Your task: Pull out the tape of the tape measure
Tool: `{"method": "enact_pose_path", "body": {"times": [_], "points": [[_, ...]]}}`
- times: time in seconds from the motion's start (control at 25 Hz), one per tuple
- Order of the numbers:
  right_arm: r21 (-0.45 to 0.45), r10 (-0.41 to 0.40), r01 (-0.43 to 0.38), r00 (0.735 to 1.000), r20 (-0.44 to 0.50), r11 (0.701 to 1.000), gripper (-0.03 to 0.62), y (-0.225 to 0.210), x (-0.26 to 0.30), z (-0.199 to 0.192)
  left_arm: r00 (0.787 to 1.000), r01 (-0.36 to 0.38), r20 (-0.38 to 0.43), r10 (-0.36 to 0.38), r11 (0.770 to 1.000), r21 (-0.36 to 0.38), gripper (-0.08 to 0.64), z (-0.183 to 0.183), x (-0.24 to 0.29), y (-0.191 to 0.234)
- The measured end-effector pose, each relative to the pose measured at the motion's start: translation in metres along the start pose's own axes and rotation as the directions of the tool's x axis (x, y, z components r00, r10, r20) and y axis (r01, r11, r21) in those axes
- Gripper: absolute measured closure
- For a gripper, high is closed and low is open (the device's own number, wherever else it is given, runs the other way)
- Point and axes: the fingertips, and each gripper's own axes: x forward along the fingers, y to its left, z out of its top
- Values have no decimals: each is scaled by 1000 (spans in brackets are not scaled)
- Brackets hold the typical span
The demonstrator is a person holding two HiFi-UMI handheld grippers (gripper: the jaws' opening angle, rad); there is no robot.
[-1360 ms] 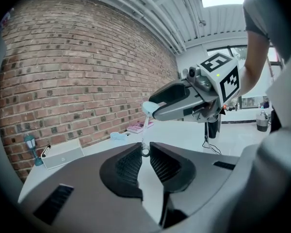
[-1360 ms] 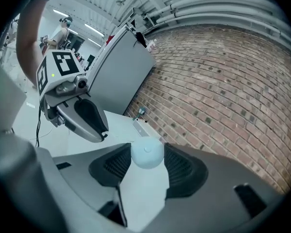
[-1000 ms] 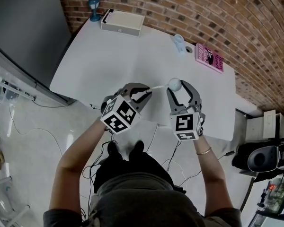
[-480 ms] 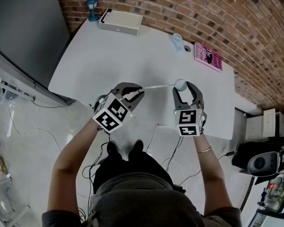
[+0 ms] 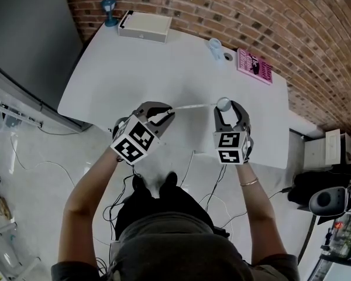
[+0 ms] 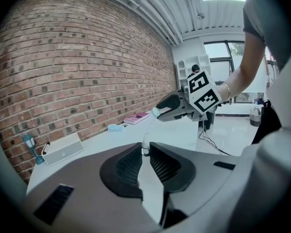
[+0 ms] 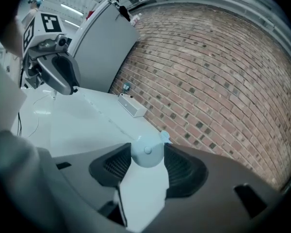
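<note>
In the head view my right gripper point(image 5: 228, 106) is shut on the round pale-blue tape measure case point(image 5: 223, 103) above the white table point(image 5: 134, 63). A thin white tape point(image 5: 192, 106) runs from the case leftward to my left gripper point(image 5: 165, 113), which is shut on the tape's end. In the left gripper view the small end tab point(image 6: 145, 150) is pinched between the pads, and the right gripper point(image 6: 170, 111) with the case point(image 6: 156, 112) hangs ahead. The right gripper view has the case point(image 7: 147, 153) between the pads and the left gripper point(image 7: 63, 74) beyond.
A white box point(image 5: 144, 27) and a small blue ornament point(image 5: 109, 8) stand at the table's far left. A pale-blue object point(image 5: 216, 48) and a pink book point(image 5: 255, 67) lie by the brick wall. Cables point(image 5: 205, 183) trail on the floor below the table's near edge.
My left gripper has moved left, away from the right one, and the stretch of tape between them has grown longer. The right gripper has shifted slightly right with the case.
</note>
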Motion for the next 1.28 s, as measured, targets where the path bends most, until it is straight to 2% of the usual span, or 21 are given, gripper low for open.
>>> {"method": "enact_pose_path", "body": {"times": [0.12, 0.48, 0.68, 1.04, 1.28], "points": [[49, -16, 18, 999, -31, 999, 376, -16, -3, -13, 1000, -15, -11, 15, 1000, -21, 497, -5, -7, 8], [28, -43, 44, 999, -27, 999, 376, -17, -3, -11, 1000, -7, -9, 7, 1000, -13, 497, -5, -10, 11], [70, -70, 75, 995, -70, 995, 377, -31, -3, -26, 1000, -23, -18, 23, 999, -24, 497, -10, -16, 18], [51, -109, 114, 989, -99, 992, 377, -39, -6, -35, 999, -35, -27, 34, 999, -20, 495, -19, -28, 31], [89, -133, 147, 981, -142, 985, 377, -47, -4, -48, 998, -58, -29, 57, 998, -18, 495, -19, -34, 40]]}}
